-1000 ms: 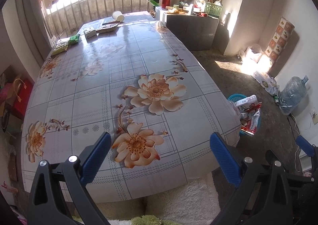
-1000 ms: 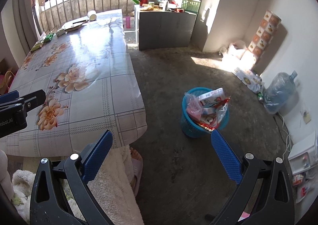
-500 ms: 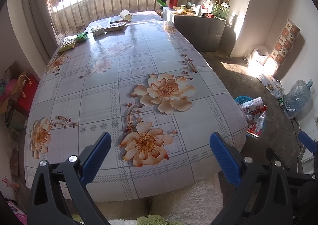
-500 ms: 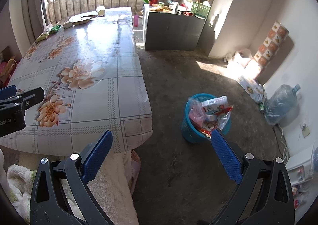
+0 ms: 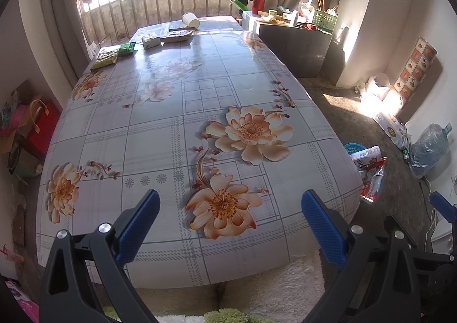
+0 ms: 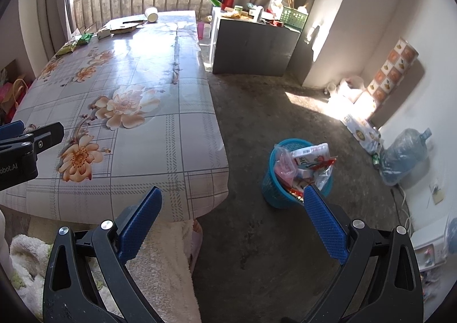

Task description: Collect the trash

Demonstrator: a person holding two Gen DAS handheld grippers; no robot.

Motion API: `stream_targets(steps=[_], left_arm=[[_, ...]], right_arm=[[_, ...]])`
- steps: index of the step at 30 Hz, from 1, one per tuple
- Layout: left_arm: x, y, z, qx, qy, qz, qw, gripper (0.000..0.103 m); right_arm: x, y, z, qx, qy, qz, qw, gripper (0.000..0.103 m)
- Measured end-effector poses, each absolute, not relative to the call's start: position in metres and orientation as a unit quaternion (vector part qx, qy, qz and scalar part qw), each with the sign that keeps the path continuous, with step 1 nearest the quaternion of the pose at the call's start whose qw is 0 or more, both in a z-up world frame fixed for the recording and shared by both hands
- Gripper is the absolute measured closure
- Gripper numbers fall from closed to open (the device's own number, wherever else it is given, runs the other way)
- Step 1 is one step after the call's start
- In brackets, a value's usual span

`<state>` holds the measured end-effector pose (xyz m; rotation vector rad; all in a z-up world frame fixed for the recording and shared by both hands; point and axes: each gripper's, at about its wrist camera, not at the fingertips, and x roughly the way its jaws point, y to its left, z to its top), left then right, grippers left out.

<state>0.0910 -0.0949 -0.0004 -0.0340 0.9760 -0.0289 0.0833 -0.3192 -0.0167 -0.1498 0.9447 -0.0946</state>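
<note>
Blue bin (image 6: 297, 177) beside counter (image 5: 182, 128): overfull. Left gripper (image 5: 228, 226), right gripper (image 6: 232, 223): 2 wide, empty. Risk: added trash spills off heap.

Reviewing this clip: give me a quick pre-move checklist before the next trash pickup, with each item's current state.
1. Left gripper open and holding nothing: ok.
2. Right gripper open and holding nothing: ok.
3. Trash left on the table: ok, green packets and tipped paper cup lie at the far end.
4. Packets within reach now: not ok, far from both grippers.
5. Blue bin has room: not ok, wrappers overflow the rim.
</note>
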Motion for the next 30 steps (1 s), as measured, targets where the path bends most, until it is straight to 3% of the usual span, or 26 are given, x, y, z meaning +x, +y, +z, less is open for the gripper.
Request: stream_targets(steps=[30], left_arm=[[0.0897, -0.0914, -0.0012, -0.021, 0.469, -0.015, 0.883, 0.006]], right_arm=[[0.0827, -0.314, -0.0142, -0.077, 0.453, -0.046, 0.887, 0.008]])
